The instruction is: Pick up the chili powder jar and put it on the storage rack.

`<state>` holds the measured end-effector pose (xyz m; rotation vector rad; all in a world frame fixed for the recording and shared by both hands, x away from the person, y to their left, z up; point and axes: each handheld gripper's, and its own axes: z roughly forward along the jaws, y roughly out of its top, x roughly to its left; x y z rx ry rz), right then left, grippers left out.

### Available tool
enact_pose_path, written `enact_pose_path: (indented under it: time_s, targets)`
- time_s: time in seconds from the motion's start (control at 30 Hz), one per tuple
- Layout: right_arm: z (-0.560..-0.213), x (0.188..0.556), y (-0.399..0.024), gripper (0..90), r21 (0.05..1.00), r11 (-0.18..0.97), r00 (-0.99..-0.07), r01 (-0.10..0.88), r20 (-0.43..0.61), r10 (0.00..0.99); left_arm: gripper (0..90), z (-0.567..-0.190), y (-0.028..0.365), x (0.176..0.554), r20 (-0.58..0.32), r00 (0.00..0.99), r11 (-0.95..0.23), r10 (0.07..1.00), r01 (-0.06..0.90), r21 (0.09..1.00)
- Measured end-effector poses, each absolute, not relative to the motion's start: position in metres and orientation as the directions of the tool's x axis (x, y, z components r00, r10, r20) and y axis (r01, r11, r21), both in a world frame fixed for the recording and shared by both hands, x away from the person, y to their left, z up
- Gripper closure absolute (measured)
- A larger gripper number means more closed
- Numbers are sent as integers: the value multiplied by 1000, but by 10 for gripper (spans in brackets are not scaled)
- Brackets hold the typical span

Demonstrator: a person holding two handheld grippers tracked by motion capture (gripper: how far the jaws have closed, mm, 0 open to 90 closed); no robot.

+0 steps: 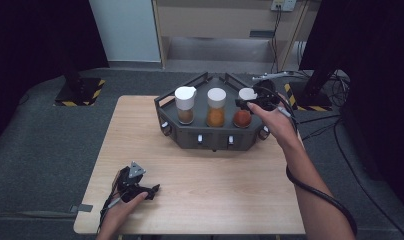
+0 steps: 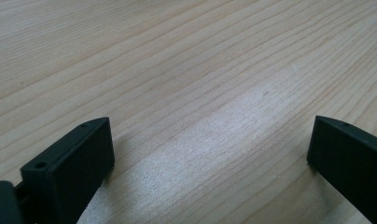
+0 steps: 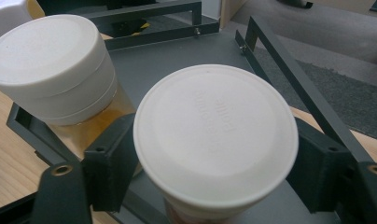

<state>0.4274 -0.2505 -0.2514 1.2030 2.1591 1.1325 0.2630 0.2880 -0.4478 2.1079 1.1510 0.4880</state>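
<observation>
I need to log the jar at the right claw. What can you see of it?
The right-hand jar is a clear, upright container with reddish-brown contents and a round white lid bearing faint embossed lettering. It stands at the right end of the dark grey tray, beside the orange-filled jar. The right claw brackets its lid.

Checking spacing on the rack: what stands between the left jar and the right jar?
The middle jar, white-lidded with orange contents, stands between the left jar and the right jar in the high view.

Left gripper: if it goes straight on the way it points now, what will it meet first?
Probably the table. The left gripper tilts down at bare wood, open and holding nothing, though how far off the wood lies is unclear.
</observation>
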Motion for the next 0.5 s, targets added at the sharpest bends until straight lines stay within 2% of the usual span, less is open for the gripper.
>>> enact_pose_path:
  time_s: [0.23, 0.5]
  targets:
    - [-254, 422, -253, 124, 820, 300, -540, 487, 12, 842, 0, -448, 288, 263, 5, 540, -381, 842, 588, 713]
    - [-255, 405, -264, 82, 839, 284, -532, 465, 8, 846, 0, -448, 288, 263, 5, 540, -381, 842, 588, 713]
